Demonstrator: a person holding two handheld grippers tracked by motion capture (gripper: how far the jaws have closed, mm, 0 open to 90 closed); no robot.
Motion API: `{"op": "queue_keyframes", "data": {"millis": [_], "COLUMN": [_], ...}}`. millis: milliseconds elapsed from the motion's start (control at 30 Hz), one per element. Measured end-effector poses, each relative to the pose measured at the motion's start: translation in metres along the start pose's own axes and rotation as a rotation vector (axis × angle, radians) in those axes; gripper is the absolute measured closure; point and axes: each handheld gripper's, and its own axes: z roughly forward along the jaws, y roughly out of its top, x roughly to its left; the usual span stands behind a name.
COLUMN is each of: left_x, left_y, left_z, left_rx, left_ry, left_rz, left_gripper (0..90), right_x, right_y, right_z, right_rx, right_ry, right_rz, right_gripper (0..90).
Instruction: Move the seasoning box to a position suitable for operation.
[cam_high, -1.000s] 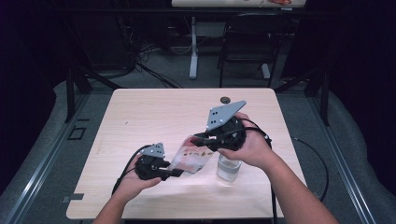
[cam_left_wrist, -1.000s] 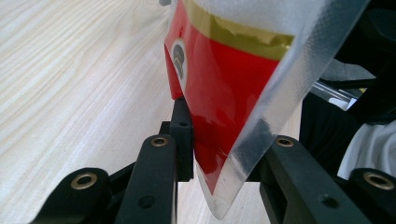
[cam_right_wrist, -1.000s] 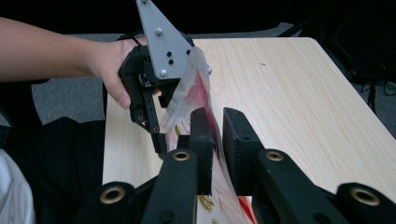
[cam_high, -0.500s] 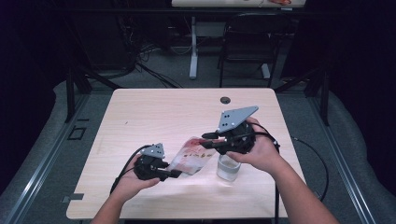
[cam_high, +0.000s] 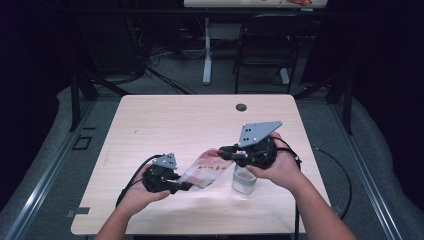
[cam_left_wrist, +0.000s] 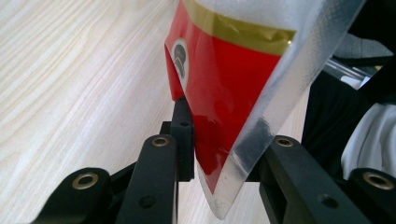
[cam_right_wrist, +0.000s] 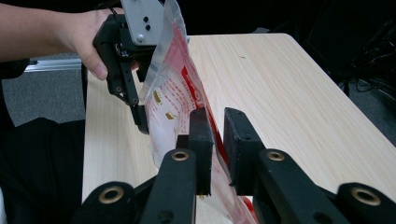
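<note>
Clear pouch (cam_left_wrist: 224, 79) — red print, gold band.

A clear jar (cam_high: 244, 180) stands on the wooden table (cam_high: 175, 120).

High view: overhead, facing forward-down. Gripper views: close along own jaws. All share the pouch (cam_high: 206, 168) mid-frame, table (cam_high: 165, 120).

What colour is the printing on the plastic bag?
Red with a gold band, on clear plastic; the bag shows it best in the left gripper view.
</note>
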Motion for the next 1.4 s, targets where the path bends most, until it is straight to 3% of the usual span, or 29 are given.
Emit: {"op": "queue_keyframes", "data": {"millis": [167,333,367,433,700,1400], "left_x": [0.001,-0.001,-0.002,-0.001,-0.002,0.001], "left_y": [0.002,0.006,0.008,0.009,0.015,0.012], "left_z": [-0.003,-0.007,-0.009,-0.01,-0.016,-0.014], "left_rx": [0.018,0.046,0.062,0.059,0.107,0.153], "left_ry": [-0.007,0.008,0.03,0.01,0.03,0.049], "left_rz": [0.003,0.009,0.013,0.011,0.023,0.008], "left_gripper": [73.5,73.4,73.4,73.4,73.4,73.4], "right_x": [-0.001,-0.001,-0.001,-0.001,0.0,-0.001], "right_y": [-0.006,-0.01,-0.011,-0.013,-0.018,-0.053], "right_z": [0.002,0.001,0.001,0.0,-0.001,0.012], "right_rx": [-0.021,-0.036,-0.037,-0.043,-0.064,-0.134], "right_ry": [0.007,0.01,0.009,0.008,0.005,-0.006], "right_rz": [0.012,0.023,0.025,0.03,0.049,0.121], "right_gripper": [83.1,85.2,85.7,88.2,89.8,89.9]}}
